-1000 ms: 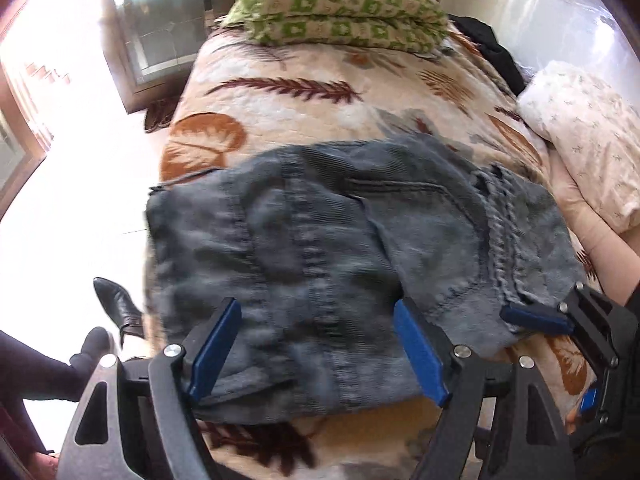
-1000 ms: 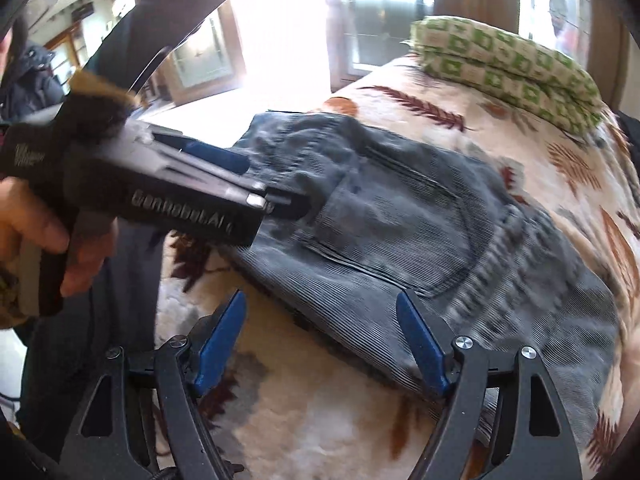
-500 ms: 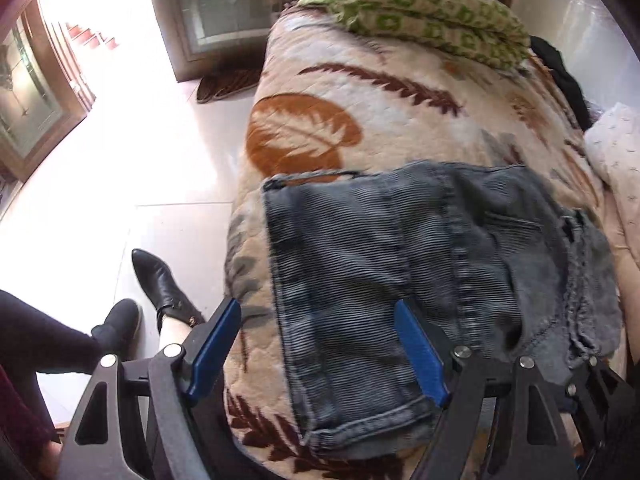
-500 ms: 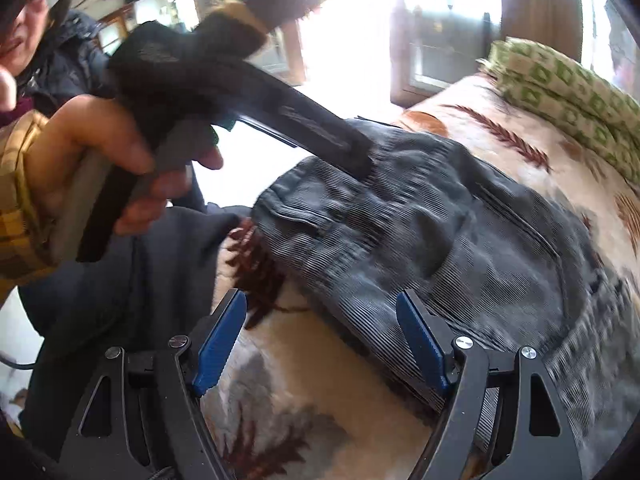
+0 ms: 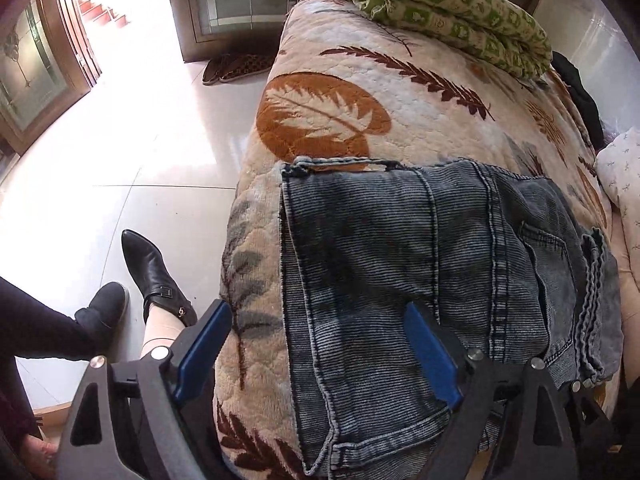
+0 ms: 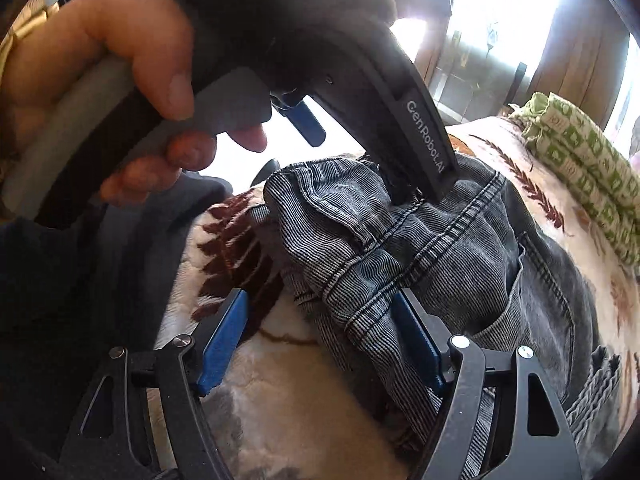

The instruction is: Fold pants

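Grey-blue corduroy pants (image 5: pixel 420 264) lie folded on a leaf-patterned blanket (image 5: pixel 340 80) at the bed's near left edge; they also show in the right wrist view (image 6: pixel 460 248). My left gripper (image 5: pixel 316 356) is open above the pants' near hem, its right pad over the cloth and its left pad over the blanket. My right gripper (image 6: pixel 320 336) is open at the pants' near edge, with folded cloth between its pads. In the right wrist view the left gripper's body (image 6: pixel 360 92), held in a hand, hangs over the pants' far end.
A folded green-and-white quilt (image 5: pixel 452 4) lies at the far end of the bed. A white pillow (image 5: pixel 624 184) and dark clothing (image 5: pixel 580 92) lie along the right side. A person's legs and black boots (image 5: pixel 148 276) stand on the tiled floor left of the bed.
My left gripper has swung left toward the bed's edge, bringing floor and boots into view. My right gripper has moved closer to the pants' near edge. Both stay open.
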A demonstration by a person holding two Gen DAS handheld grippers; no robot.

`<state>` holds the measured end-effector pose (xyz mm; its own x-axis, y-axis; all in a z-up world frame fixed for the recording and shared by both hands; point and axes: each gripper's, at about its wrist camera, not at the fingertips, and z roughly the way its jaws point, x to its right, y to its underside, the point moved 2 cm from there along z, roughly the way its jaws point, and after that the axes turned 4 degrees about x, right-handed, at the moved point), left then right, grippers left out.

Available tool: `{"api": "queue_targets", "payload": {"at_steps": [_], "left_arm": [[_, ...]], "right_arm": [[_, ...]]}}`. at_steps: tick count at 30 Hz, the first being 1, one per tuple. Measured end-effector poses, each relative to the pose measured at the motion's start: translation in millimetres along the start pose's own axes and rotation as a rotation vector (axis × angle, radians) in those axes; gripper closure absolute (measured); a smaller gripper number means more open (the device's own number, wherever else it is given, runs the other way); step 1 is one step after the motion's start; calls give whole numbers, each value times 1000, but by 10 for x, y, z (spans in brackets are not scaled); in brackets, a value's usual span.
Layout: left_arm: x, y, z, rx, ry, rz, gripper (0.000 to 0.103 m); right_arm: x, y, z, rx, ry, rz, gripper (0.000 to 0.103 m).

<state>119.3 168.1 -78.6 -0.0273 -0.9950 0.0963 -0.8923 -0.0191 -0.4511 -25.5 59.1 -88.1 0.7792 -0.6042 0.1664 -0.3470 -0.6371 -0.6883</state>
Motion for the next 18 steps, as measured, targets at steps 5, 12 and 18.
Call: {"api": "queue_targets", "payload": {"at_steps": [5, 12, 18], "left_arm": [[-54, -5, -63, 26, -2, -11, 12], [-56, -8, -58, 21, -12, -7, 12], [-72, 3, -29, 17, -2, -26, 12]], "right_arm": [[15, -67, -125, 52, 33, -19, 45], [-126, -152, 66, 29, 32, -115, 43], [-128, -147, 204, 37, 78, -147, 43]]}}
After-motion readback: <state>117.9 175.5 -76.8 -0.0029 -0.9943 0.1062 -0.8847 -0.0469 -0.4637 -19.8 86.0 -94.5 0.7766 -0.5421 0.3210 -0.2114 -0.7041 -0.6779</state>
